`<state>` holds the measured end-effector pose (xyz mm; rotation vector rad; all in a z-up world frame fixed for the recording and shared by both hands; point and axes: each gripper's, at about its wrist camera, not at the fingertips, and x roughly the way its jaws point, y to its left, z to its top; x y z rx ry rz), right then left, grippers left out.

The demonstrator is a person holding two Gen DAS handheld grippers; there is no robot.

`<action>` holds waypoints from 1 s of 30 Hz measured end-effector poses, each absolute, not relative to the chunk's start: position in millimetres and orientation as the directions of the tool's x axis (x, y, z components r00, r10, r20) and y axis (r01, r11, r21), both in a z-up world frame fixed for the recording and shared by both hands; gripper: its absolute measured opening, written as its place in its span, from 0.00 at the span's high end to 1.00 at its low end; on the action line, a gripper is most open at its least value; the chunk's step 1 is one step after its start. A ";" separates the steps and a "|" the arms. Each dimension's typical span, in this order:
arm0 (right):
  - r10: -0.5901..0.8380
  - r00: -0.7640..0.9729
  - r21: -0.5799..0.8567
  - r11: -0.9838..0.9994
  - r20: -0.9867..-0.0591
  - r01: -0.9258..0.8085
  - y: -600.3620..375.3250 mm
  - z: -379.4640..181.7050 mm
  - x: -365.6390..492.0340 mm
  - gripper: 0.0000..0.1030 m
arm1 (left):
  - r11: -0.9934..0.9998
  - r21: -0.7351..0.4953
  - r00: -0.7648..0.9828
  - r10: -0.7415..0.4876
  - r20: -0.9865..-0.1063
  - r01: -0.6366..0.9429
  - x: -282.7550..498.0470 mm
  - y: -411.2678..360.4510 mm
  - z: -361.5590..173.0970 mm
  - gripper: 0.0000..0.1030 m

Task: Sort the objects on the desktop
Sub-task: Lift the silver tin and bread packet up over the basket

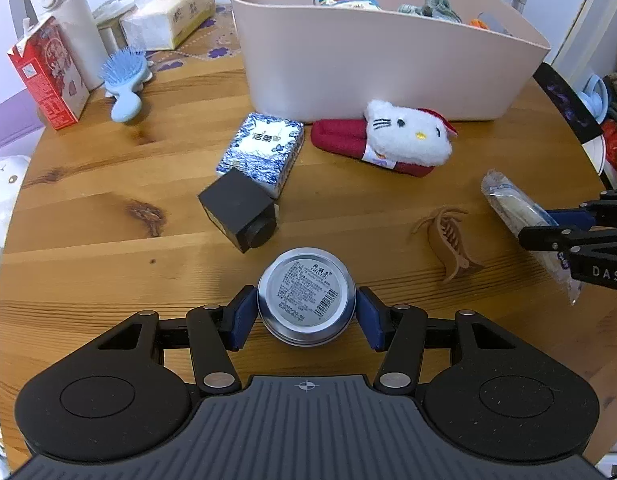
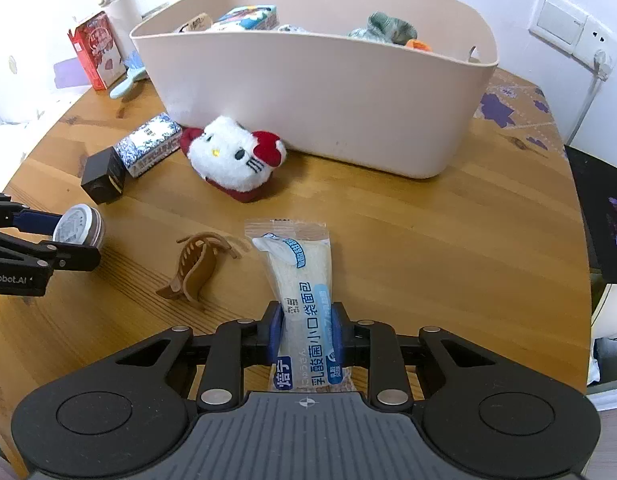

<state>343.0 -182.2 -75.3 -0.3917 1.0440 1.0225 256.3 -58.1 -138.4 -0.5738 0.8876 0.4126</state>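
Observation:
My left gripper [image 1: 306,309] is shut on a round silver tin [image 1: 306,294] with a printed label, its blue pads pressing both sides just above the wooden table [image 1: 108,184]. In the right wrist view the same tin [image 2: 78,226] sits in the left gripper [image 2: 64,238] at the left edge. My right gripper [image 2: 306,330] is shut on a clear bread packet [image 2: 296,264] with blue print, which points away along the table. From the left wrist view, the packet [image 1: 508,200] and right gripper [image 1: 548,227] show at the right edge.
A beige bin [image 1: 388,68] holding several items stands at the back. In front of it lie a white cat plush [image 1: 408,136], a blue-patterned tissue pack [image 1: 260,152], a black box [image 1: 236,208] and a brown hair claw [image 1: 448,236]. A blue hairbrush [image 1: 122,76] and red carton [image 1: 48,72] are back left.

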 end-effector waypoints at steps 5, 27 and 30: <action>0.527 0.133 0.184 0.506 -0.840 -0.843 -188.3 -66.9 345.5 0.77 | 0.772 -0.292 0.574 0.112 -0.811 -0.564 251.7 -58.2 -133.9 0.47; 0.622 0.277 0.154 0.548 -0.733 -0.822 -207.0 -3.3 369.3 0.77 | 0.830 -0.244 0.672 0.197 -0.714 -0.502 244.2 -49.5 -71.2 0.47; 0.636 0.298 0.154 0.555 -0.712 -0.817 -206.5 9.5 374.0 0.77 | 0.835 -0.236 0.685 0.211 -0.698 -0.498 247.7 -44.3 -62.3 0.47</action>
